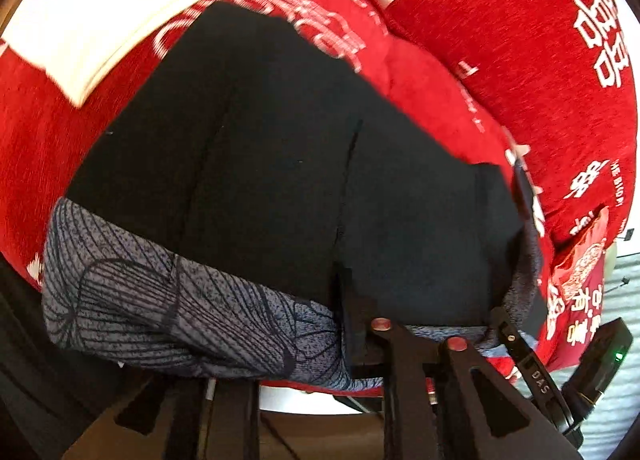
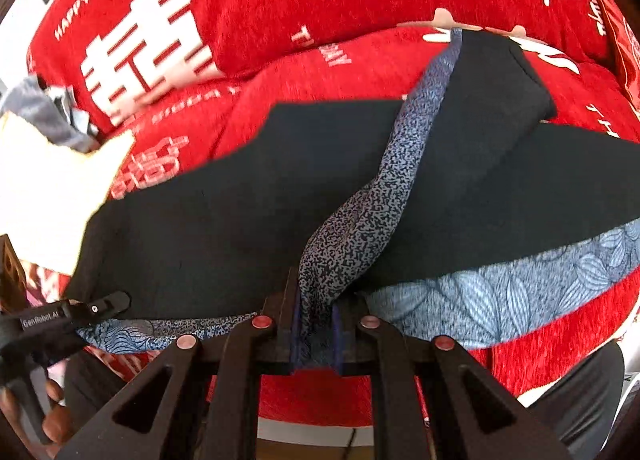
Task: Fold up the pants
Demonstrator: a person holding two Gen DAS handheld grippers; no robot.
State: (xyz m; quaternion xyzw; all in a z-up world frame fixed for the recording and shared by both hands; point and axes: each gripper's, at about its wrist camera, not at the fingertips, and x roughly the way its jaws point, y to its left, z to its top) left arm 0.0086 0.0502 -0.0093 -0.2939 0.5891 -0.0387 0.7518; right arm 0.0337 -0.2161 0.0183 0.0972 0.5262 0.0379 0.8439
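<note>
Black pants with a grey-blue patterned waistband lie spread across a red cushion cover printed with white characters. The right gripper is clamped on a twisted strip of the patterned fabric at the near edge. The left gripper pinches the waistband's near edge, its jaws nearly together.

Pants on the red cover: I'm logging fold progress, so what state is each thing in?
pants: spread flat, partly folded.
patterned waistband: twisted strip pinched up.
right gripper: shut on waistband.
left gripper: at the pants' edge, grip unclear.
</note>
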